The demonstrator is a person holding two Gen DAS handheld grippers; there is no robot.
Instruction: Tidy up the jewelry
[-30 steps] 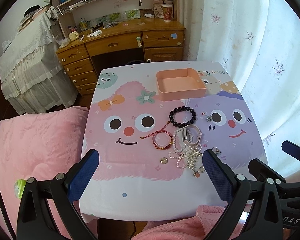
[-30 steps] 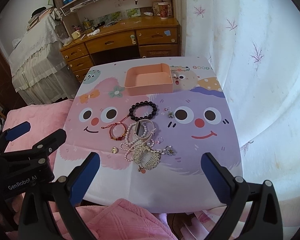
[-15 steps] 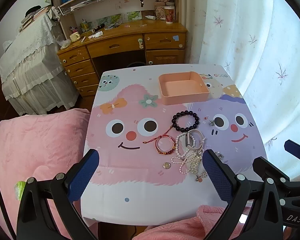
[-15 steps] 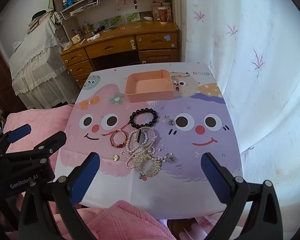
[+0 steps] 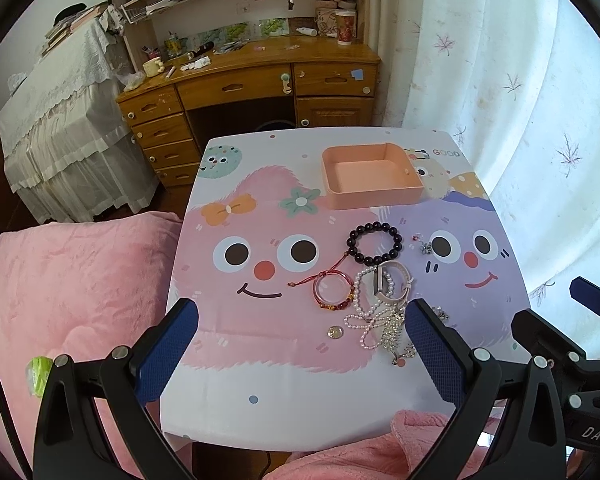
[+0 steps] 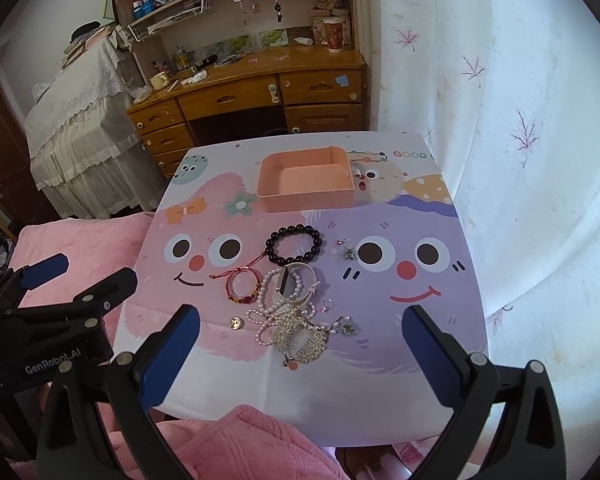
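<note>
An empty peach tray point(image 5: 414, 191) point(image 6: 265, 196) sits at the far side of the cartoon tablecloth point(image 5: 260, 364) point(image 6: 420, 312). Nearer lie a dark bead bracelet point(image 5: 374, 241) point(image 6: 294, 245), a red cord bracelet point(image 5: 331, 293) point(image 6: 242, 289), a white watch point(image 5: 392, 286) point(image 6: 296, 286), a pearl string point(image 5: 364, 320) point(image 6: 266, 312), a crystal hair comb point(image 5: 392, 334) point(image 6: 300, 338), a gold coin charm point(image 5: 335, 332) point(image 6: 235, 323) and small earrings point(image 5: 425, 246) point(image 6: 347, 252). My left gripper point(image 5: 300, 356) and right gripper point(image 6: 300, 356) are both open and empty, held above the table's near edge.
A pink blanket point(image 5: 68, 300) lies left of the table and under its near edge. A wooden desk point(image 5: 260, 80) with shelves stands behind the table. A white curtain point(image 5: 540, 100) hangs on the right. A lace-covered bed point(image 5: 60, 128) is at the far left.
Both grippers have drawn back and a little up from the table, so the jewelry looks smaller and lower in view. Nothing on the table has moved.
</note>
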